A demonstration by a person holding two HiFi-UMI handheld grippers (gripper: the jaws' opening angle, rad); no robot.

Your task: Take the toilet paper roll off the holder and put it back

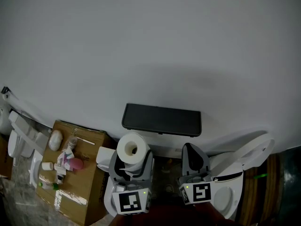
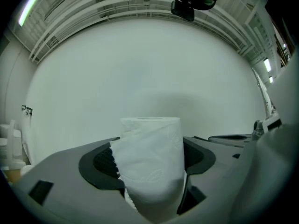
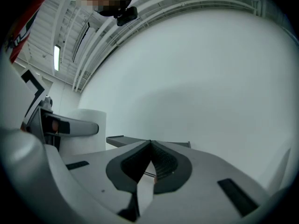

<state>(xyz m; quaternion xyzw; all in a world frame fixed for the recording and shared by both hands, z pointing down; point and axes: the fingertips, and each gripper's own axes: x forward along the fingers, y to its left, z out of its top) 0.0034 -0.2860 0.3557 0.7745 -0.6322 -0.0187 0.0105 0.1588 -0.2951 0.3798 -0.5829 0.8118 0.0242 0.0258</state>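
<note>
**Roll off the holder, clamped in your left gripper**

Your left gripper (image 1: 132, 161) is clenched on the toilet paper roll (image 2: 150, 160). It squeezes the sides, so the roll stands upright with its open core facing up, which probably suits slipping it back on. The roll sits just below the dark holder (image 1: 161, 119) on the wall, apart from it. Your right gripper (image 3: 149, 144) is clenched on nothing, tips touching, parked alongside. The roll is white, embossed and fairly full, with a loose, ragged-edged sheet draped down its front.

Head view steeply down from above; both gripper views close, toward the shared white wall (image 2: 140, 78).
</note>
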